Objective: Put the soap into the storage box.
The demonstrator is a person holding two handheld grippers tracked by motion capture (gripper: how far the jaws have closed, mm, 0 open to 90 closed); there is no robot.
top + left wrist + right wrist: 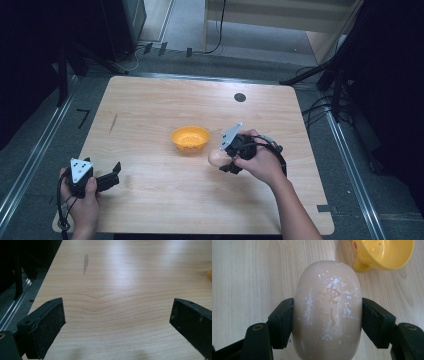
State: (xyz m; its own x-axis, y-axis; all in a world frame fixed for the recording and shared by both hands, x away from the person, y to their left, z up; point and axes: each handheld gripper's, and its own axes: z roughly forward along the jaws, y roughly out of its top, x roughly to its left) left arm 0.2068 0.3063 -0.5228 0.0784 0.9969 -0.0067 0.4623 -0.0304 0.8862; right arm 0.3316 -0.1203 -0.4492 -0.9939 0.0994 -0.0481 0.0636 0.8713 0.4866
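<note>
We pinched the soap [327,312] squarely in the right gripper [327,322]; the left gripper [117,322] stood spread; a level carry to the bowl [190,138] seemed wisest.

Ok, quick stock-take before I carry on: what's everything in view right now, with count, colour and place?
soap bar: one, pale peach-pink, clamped between the right gripper's jaws, just right of the bowl in the high view
bowl: one, yellow-orange, holes in its bottom, mid-table
table: one, light wood, a dark round spot near its far edge
cables: several, black, on the floor beyond and right of the table
left gripper: one, black, jaws wide apart with nothing between, near left corner
right gripper: one, black, shut on the soap
hands: two, one on each gripper
</note>
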